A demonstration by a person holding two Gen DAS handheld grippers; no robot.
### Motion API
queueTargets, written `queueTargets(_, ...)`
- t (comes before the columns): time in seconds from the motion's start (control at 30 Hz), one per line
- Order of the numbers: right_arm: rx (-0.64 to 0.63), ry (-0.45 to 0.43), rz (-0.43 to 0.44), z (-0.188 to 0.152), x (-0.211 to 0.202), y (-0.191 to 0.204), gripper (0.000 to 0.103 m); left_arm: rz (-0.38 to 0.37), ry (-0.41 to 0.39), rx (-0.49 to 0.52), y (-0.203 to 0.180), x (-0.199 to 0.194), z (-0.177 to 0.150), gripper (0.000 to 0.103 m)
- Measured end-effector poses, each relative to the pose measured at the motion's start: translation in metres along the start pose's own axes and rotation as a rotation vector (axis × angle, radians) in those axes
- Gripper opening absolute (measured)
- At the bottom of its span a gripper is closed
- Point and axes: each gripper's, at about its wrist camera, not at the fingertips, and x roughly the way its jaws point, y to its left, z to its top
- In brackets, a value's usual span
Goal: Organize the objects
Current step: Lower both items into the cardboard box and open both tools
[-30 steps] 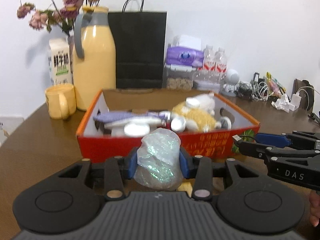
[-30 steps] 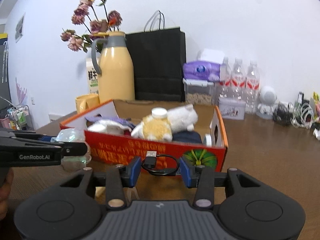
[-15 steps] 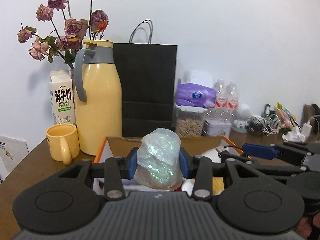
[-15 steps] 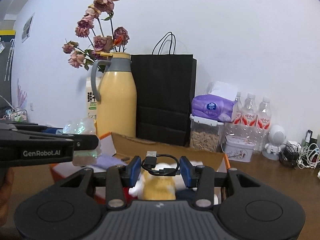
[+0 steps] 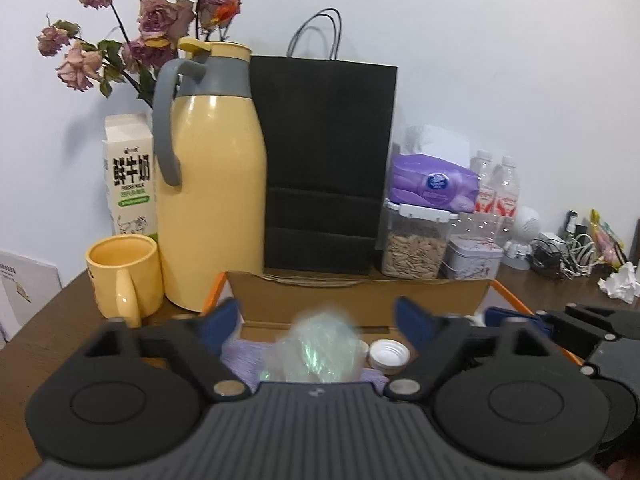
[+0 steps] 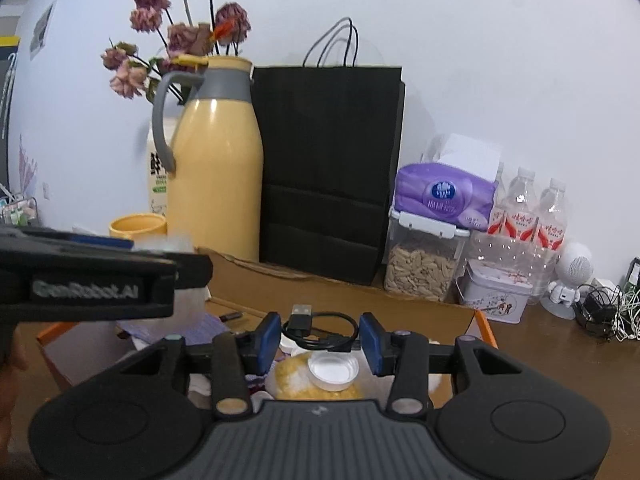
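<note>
Jaws of left gripper (image 5: 316, 322) have just been opening wide; iridescent wrapper ball (image 5: 318, 350) sits loose between, w/ box (image 5: 360, 294) directly below. Right gripper (image 6: 319, 338) pinches USB cable (image 6: 320, 330).

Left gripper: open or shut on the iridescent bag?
Open. Left gripper jaws have just been opening and stand clear of the iridescent bag between them.

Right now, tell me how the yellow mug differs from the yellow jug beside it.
The yellow jug is tall; the yellow mug is short. The jug is capped with a grey lid; the mug is open-topped. The jug's handle is grey, the mug's yellow. Both stand upright on the table.
</note>
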Motion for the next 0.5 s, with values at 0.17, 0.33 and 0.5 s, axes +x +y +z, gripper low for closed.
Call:
queueTargets(0.17,0.001,0.006,-0.032,-0.004,0.002,-0.002,0.08,0.033,-0.007,0.001,0.002,0.0,-0.002,0.103)
queueTargets(0.33,0.022,0.003,-0.042,-0.006,-0.003,-0.007,0.096,0.044,-0.012,-0.002,0.002,-0.004,-0.002,0.103)
queueTargets(0.5,0.032,0.0,-0.04,-0.005,-0.011,-0.008,0.101,0.044,-0.017,-0.003,0.003,-0.013,-0.001,0.103)
